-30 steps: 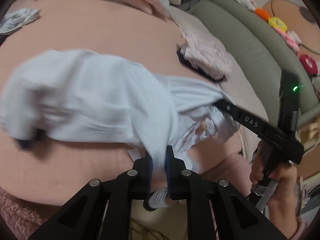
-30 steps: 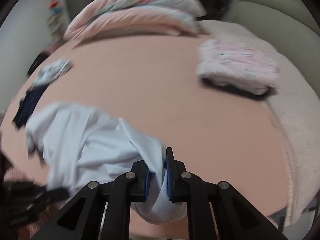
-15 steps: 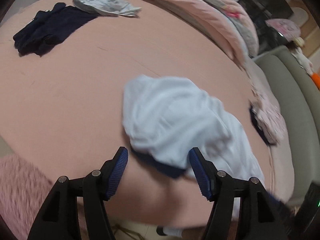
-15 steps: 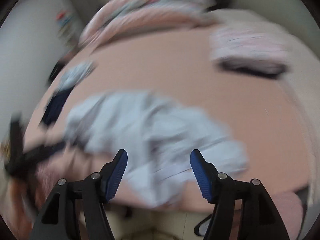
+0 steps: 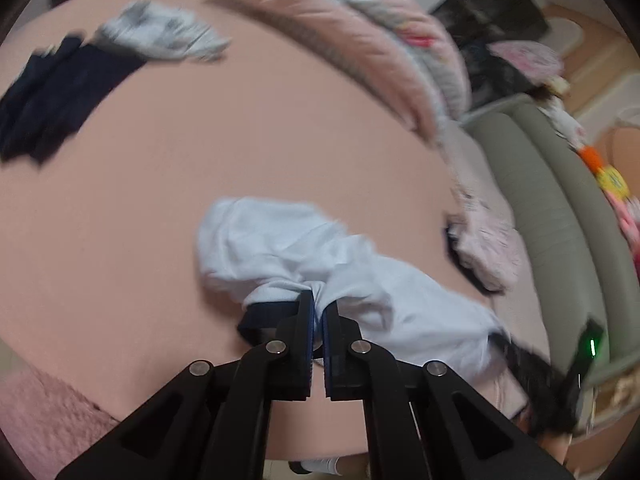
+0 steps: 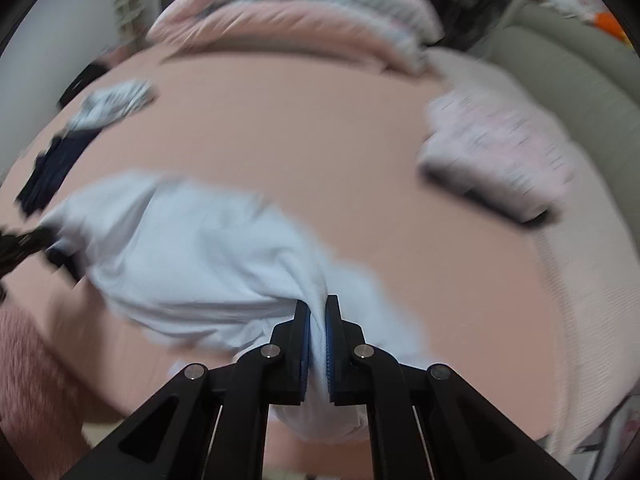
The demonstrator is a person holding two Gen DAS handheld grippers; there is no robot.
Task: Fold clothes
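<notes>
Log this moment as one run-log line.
left hand-held gripper: shut on white garment | right hand-held gripper: shut on white garment | surface: pink bed

- Illumination: soft, even indoor light in both views; source not visible; no hard highlights on the pink bed surface (image 5: pixel 248 152).
- Shadows: weak. A narrow dark band lies under the folded pink garment (image 6: pixel 496 152), and a faint one under the white garment (image 6: pixel 192 256).
- Glare: small reflections on the metal rivets only. A green indicator lamp (image 5: pixel 592 346) glows at the right edge of the left wrist view.
- Blur: motion smear affects both views, stronger in the right. The pillows (image 6: pixel 296 12) and dark garment (image 5: pixel 60 96) lack sharp edges; the gripper frames remain crisp.
- Distortion: fisheye curvature bows the bed outline; corners are vignetted black.
</notes>
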